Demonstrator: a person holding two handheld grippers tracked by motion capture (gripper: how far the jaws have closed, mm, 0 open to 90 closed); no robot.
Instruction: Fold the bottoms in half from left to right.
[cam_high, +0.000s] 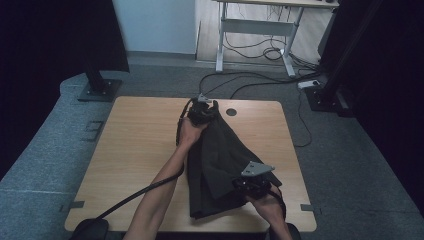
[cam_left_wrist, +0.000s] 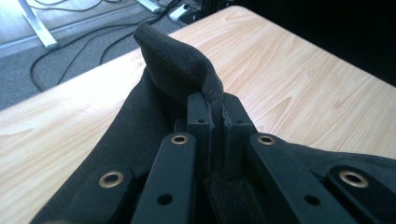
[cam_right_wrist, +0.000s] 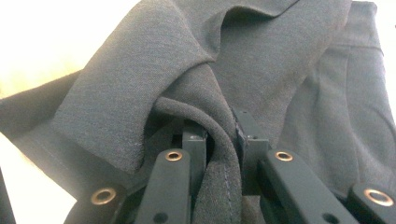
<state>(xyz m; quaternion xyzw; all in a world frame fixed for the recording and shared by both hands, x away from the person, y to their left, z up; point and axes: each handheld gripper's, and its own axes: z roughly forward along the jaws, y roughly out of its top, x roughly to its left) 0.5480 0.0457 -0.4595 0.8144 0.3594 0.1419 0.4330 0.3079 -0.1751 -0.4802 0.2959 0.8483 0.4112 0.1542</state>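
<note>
Dark grey plain cloth (cam_high: 220, 155); light wood-grain table (cam_high: 140, 150); black grippers, brass-coloured rivets; grey carpet floor (cam_high: 360, 165).

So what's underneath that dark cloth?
Under the dark cloth lies the wooden table, bare around it. Whatever lies beneath its folds is covered. The left gripper and the right gripper each pinch an end of it.

An office or lab: wooden table (cam_high: 140, 150), grey carpet (cam_high: 350, 165), floor cables (cam_high: 260, 80), height-adjustable desk (cam_high: 260, 25).
</note>
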